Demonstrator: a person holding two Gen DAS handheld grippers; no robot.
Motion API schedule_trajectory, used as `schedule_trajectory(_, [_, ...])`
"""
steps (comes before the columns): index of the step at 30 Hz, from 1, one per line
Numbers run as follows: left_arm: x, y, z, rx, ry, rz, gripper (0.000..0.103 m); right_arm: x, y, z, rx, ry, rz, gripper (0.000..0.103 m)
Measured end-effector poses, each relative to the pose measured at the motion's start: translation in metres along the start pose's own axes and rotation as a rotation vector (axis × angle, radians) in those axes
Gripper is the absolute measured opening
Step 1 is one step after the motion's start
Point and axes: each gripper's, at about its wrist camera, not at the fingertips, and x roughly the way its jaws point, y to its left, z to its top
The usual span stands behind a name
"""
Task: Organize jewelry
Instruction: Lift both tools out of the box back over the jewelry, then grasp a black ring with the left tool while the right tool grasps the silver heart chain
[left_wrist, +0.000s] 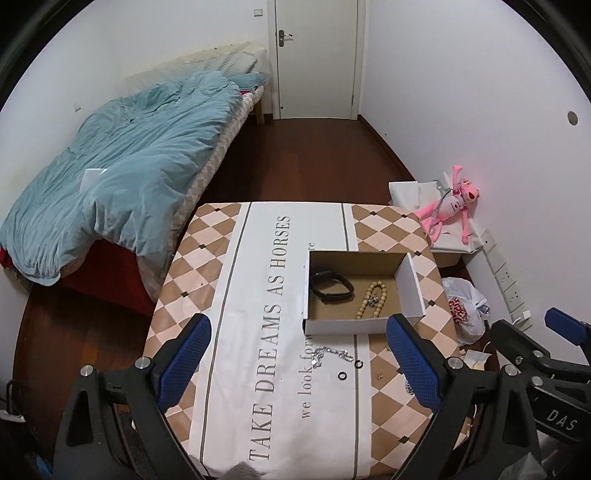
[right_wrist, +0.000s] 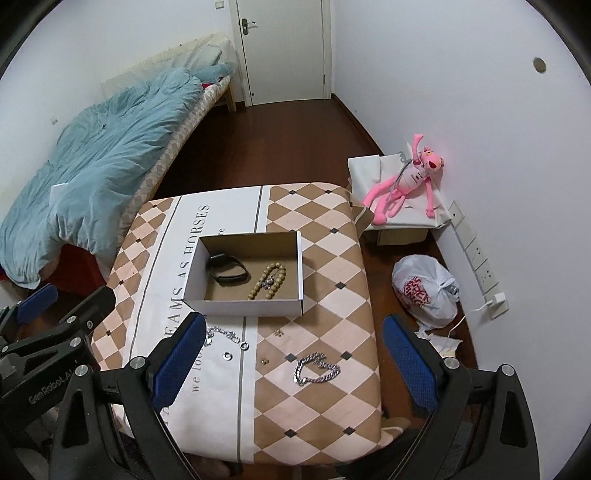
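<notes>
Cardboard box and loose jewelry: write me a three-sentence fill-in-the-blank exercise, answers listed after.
1. The black smartwatch lies ____ the cardboard box.
2. The wooden bead bracelet lies to the ____ of the smartwatch in the right wrist view.
3. The heavy silver chain lies on the ____, outside the box.

Answers: inside; right; tablecloth

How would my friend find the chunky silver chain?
Find the table with the cardboard box. The chain lies outside the box, nearer the camera, on brown and pink diamonds. It is the thickest silver piece, looped alone, right of the rings.
</notes>
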Motion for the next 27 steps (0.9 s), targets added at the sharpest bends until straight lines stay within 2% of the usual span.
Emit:
schedule_trajectory(2, [0.003, 0.001, -0.008, -0.003, -0.003, 0.022, 0.097, 0.008, -0.007, -0.01, 0.018, 0.012, 0.014, 0.098])
schedule_trajectory(6, [0.028, 0.002, -0.029, -0.006, 0.035, 0.053, 0.097, 0.05, -0.025, -0.038, 0.069, 0.115, 0.018, 0.098])
schedule_trajectory(12, [0.089, 0.008, -0.067, -0.023, 0.161, 0.075, 0.097, 0.139, -0.064, -0.084, 0.189, 0.281, -0.022, 0.097])
schedule_trajectory(14, [0.105, 0.008, -0.078, -0.016, 0.192, 0.087, 0.097, 0.159, -0.075, -0.096, 0.228, 0.304, -0.042, 0.097])
schedule_trajectory(16, [0.119, 0.01, -0.086, -0.009, 0.224, 0.093, 0.097, 0.177, -0.081, -0.106, 0.252, 0.318, -0.049, 0.092])
schedule_trajectory(18, [0.13, 0.011, -0.094, -0.004, 0.255, 0.092, 0.097, 0.19, -0.08, -0.114, 0.259, 0.337, -0.057, 0.077])
schedule_trajectory(19, [0.134, 0.012, -0.097, -0.002, 0.264, 0.089, 0.097, 0.194, -0.077, -0.117, 0.252, 0.342, -0.063, 0.076])
schedule_trajectory(22, [0.142, 0.012, -0.103, -0.002, 0.278, 0.089, 0.097, 0.192, -0.064, -0.115, 0.188, 0.296, -0.105, 0.058])
schedule_trajectory(23, [0.145, 0.012, -0.106, -0.005, 0.283, 0.088, 0.097, 0.192, -0.059, -0.115, 0.165, 0.283, -0.127, 0.045])
schedule_trajectory(24, [0.146, 0.011, -0.108, -0.01, 0.29, 0.084, 0.097, 0.191, -0.054, -0.116, 0.146, 0.26, -0.133, 0.024])
schedule_trajectory(25, [0.149, 0.01, -0.112, -0.021, 0.297, 0.069, 0.097, 0.191, -0.052, -0.115, 0.136, 0.251, -0.128, 0.012])
schedule_trajectory(27, [0.152, 0.004, -0.115, -0.03, 0.306, 0.039, 0.097, 0.192, -0.049, -0.114, 0.118, 0.251, -0.11, 0.009])
